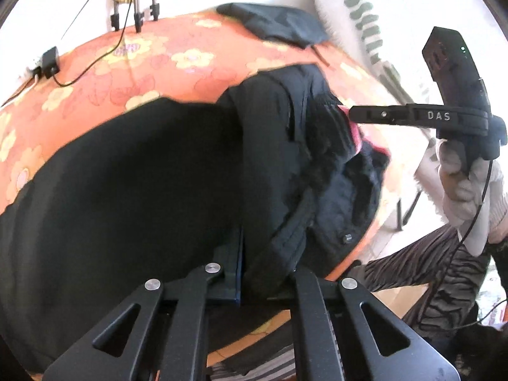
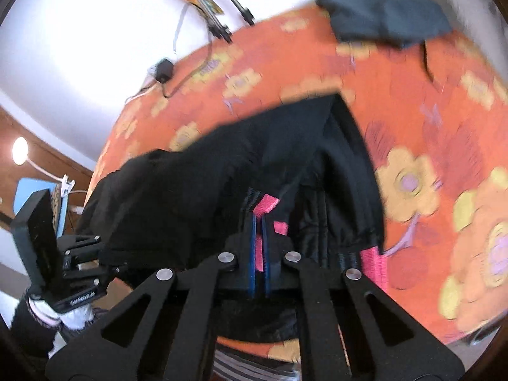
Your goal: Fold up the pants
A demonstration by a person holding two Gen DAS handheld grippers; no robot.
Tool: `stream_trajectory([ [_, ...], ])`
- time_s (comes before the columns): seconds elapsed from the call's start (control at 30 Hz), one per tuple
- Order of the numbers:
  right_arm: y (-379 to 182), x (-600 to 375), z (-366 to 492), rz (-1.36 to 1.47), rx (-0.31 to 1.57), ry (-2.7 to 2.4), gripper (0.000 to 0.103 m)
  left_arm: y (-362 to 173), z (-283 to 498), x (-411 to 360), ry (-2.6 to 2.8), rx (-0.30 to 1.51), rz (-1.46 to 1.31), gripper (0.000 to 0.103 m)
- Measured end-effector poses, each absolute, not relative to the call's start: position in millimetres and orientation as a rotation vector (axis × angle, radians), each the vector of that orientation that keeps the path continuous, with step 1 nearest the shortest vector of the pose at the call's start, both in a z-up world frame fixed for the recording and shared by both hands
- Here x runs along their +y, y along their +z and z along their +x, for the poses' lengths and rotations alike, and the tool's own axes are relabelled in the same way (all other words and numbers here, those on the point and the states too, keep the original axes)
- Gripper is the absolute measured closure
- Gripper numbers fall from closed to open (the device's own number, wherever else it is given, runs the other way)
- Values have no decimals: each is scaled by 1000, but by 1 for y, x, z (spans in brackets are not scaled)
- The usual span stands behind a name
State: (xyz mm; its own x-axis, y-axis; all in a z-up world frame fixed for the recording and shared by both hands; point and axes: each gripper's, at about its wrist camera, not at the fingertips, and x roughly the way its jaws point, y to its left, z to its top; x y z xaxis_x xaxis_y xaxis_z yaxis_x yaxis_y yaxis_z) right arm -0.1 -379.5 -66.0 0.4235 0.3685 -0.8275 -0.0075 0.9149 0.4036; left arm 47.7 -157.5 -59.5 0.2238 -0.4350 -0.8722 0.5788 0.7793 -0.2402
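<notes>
Now seen: black pants [image 1: 133, 174] spread over an orange flowered bed cover [image 1: 133, 73], reaching ahead of the left gripper [image 1: 240, 254] and far off to its left. Left gripper narrow, jaws nearly together, pinching a fold of the black cloth near the waist. Just to its right, the bunched waistband with a dark button [image 1: 347, 238] and a bit of pink lining [image 1: 352, 127].

Further right and ahead, the right gripper [image 1: 349, 115], pressed into the waistband at the pink edge, carried by a hand in a white glove [image 1: 463, 187].

From the right wrist view: right gripper [image 2: 260, 222] narrow too, blue pads [image 2: 253, 254] closed on a pink strip [image 2: 265, 208] of the pants [image 2: 190, 190], dark cloth lying to both sides. Left gripper body low at the left, its tips hidden under the cloth.

Far ahead of both, another dark folded garment [image 1: 273, 22] at the far edge of the bed. Ahead to the left, a black adapter [image 1: 50, 62] with its cable, and tripod legs [image 1: 136, 12] at the wall. Edges blurred in both views.
</notes>
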Motion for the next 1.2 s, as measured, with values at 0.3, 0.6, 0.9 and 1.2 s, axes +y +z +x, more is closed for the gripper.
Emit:
stream_trajectory([
  [0.3,-3,-407,-12,234,1056,169,102,-51,20,-191,-829,1124,213,97],
  [0.6,-62,-435,-27,429,1181,155,100,-78,9,-207,-838,1179,280,97],
  [0.9,-88,-434,-43,597,1207,124,71,-81,9,-205,-842,1173,308,97],
  [1.2,-100,-442,-53,727,1209,74,71,-83,8,-202,-846,1174,302,97],
])
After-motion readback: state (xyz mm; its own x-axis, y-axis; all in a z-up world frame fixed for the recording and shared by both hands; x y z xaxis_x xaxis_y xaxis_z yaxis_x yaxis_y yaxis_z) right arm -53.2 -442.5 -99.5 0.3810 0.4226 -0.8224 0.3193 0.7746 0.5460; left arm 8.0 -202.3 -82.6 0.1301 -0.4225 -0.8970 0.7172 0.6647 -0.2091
